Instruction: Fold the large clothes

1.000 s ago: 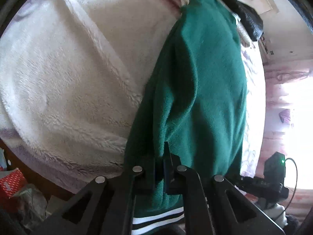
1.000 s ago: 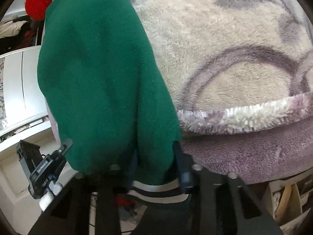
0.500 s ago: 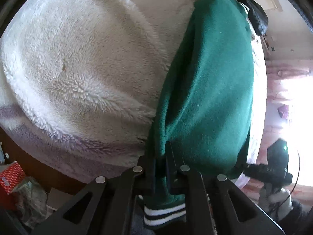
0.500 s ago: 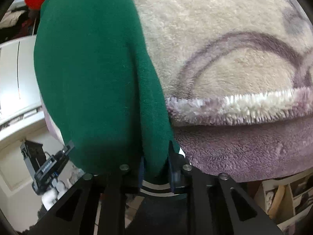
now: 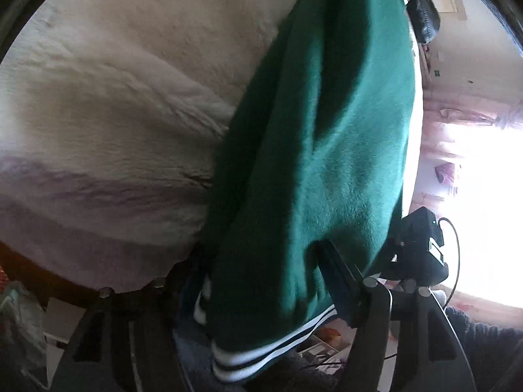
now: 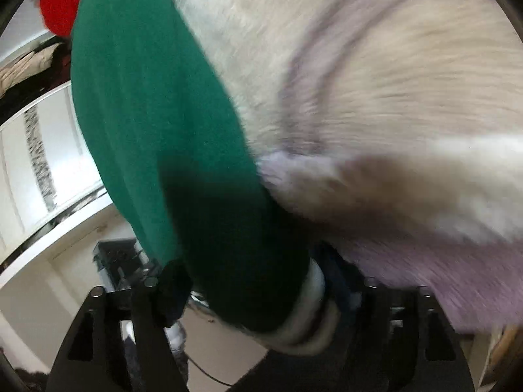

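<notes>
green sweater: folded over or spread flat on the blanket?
Folded over. The green sweater lies as a narrow doubled strip on the fluffy blanket, with its striped hem hanging off the near edge.

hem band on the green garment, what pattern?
White and dark stripes on the hem band of the green garment; clearest in left wrist view.

Both wrist views face down, close on the green garment.
</notes>
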{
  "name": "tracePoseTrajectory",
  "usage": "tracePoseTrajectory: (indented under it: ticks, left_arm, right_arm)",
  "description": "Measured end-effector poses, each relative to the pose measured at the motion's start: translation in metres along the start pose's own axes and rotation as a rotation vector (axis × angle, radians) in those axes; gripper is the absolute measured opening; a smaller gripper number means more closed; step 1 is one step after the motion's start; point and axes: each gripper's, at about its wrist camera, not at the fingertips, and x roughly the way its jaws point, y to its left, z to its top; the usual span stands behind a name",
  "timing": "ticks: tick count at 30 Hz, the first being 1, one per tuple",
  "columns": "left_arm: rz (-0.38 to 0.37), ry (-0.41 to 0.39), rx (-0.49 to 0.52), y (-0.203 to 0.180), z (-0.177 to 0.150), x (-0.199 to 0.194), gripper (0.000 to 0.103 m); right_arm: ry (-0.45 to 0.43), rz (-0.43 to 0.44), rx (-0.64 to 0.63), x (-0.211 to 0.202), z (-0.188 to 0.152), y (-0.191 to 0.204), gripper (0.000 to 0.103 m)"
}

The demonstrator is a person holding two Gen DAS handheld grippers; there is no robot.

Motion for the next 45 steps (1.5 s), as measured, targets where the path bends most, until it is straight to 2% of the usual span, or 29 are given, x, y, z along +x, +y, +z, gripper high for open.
tracePoseTrajectory:
  ticks: [3, 4, 5, 6, 8, 10, 13, 17, 21, 26, 29, 33, 36, 38, 41, 45]
  left_arm:
    - [-0.008, -0.015, 0.008, -0.001, 0.000, -0.001, 0.068]
    - [0.004, -0.026, 0.020, -0.004, -0.003, -0.004, 0.064]
    - [0.012, -0.036, 0.031, -0.007, -0.005, -0.008, 0.056]
    - [0.021, -0.041, 0.044, -0.010, -0.008, -0.011, 0.040]
    - [0.030, -0.041, 0.052, -0.016, -0.013, -0.021, 0.027]
    - [0.029, -0.044, 0.063, -0.026, -0.015, -0.034, 0.021]
    - [0.022, -0.038, 0.044, -0.042, -0.011, -0.048, 0.018]
    - [-0.080, -0.076, -0.007, -0.052, -0.007, -0.085, 0.017]
    - [-0.146, -0.125, 0.009, -0.075, 0.003, -0.119, 0.017]
    - [-0.245, -0.189, 0.016, -0.099, 0.042, -0.153, 0.017]
    - [-0.274, -0.238, 0.051, -0.120, 0.076, -0.165, 0.017]
    - [-0.262, -0.295, 0.115, -0.152, 0.135, -0.163, 0.017]
    - [-0.252, -0.296, 0.125, -0.163, 0.195, -0.148, 0.017]
    - [-0.238, -0.280, 0.125, -0.162, 0.227, -0.138, 0.017]
    - [-0.266, -0.205, 0.050, -0.145, 0.272, -0.116, 0.018]
    - [-0.351, -0.056, -0.176, -0.111, 0.329, -0.079, 0.020]
  right_arm:
    - [-0.006, 0.026, -0.006, 0.007, 0.002, 0.004, 0.082]
    - [-0.001, 0.046, -0.006, 0.007, -0.005, 0.003, 0.067]
    - [0.006, 0.075, -0.001, 0.011, -0.007, 0.007, 0.055]
    - [0.011, 0.099, 0.018, 0.010, -0.011, 0.006, 0.052]
    - [0.007, 0.118, 0.030, 0.005, -0.015, 0.005, 0.039]
    - [0.005, 0.161, 0.071, 0.003, -0.024, 0.001, 0.035]
    - [0.009, 0.214, 0.082, -0.005, -0.033, 0.010, 0.030]
    - [0.007, 0.286, 0.072, -0.012, -0.052, 0.040, 0.028]
    - [-0.005, 0.360, 0.040, -0.053, -0.055, 0.083, 0.027]
    - [-0.063, 0.438, 0.019, -0.098, -0.036, 0.137, 0.026]
    - [-0.115, 0.478, -0.022, -0.123, -0.014, 0.173, 0.026]
    - [-0.209, 0.488, -0.090, -0.151, 0.036, 0.229, 0.026]
    - [-0.279, 0.471, -0.117, -0.161, 0.086, 0.261, 0.026]
    - [-0.291, 0.476, -0.107, -0.159, 0.120, 0.271, 0.026]
    - [-0.301, 0.432, -0.102, -0.151, 0.182, 0.284, 0.026]
    - [-0.245, 0.404, -0.034, -0.133, 0.249, 0.277, 0.032]
